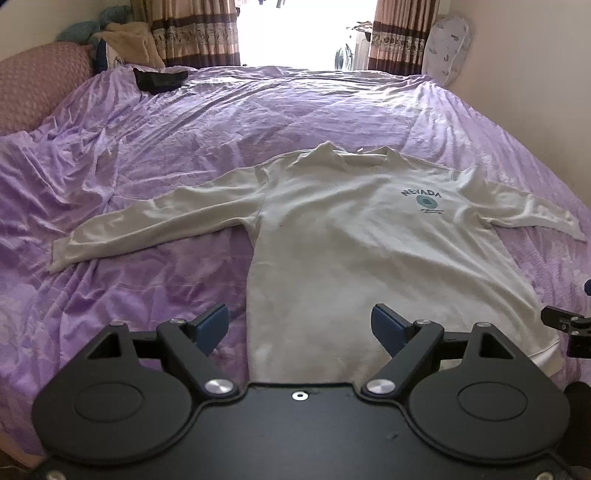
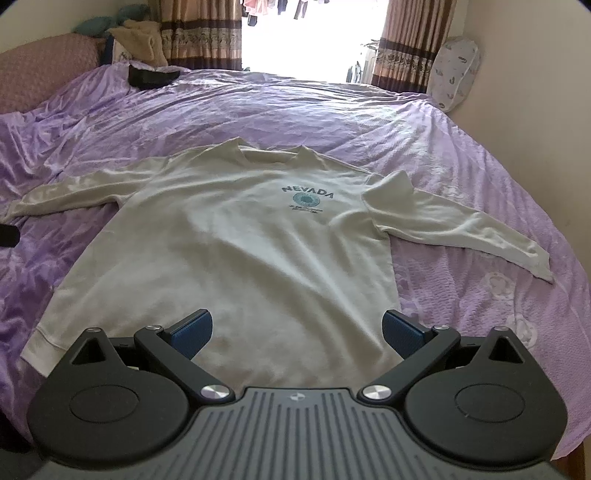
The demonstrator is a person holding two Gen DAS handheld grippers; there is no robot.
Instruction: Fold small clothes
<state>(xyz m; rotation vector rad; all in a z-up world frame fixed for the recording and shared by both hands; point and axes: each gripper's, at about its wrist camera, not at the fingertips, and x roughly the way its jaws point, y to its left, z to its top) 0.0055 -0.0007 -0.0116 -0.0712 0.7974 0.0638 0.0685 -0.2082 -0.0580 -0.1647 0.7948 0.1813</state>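
A white long-sleeved shirt [image 1: 351, 240] with a blue "NEVADA" print lies flat and face up on the purple bedsheet [image 1: 184, 122], sleeves spread out to both sides, collar far from me. It also shows in the right wrist view [image 2: 240, 251]. My left gripper [image 1: 300, 328] is open and empty, hovering over the shirt's lower left hem. My right gripper [image 2: 297, 332] is open and empty over the lower right hem. A black part of the right gripper [image 1: 565, 326] shows at the right edge of the left wrist view.
A black item [image 1: 159, 79] lies on the far left of the bed. A pink pillow [image 1: 40, 81] and piled blankets [image 1: 129, 42] sit at the far left, a white patterned cushion [image 1: 447, 48] at the far right by the wall. Curtains [image 1: 199, 33] frame a bright window.
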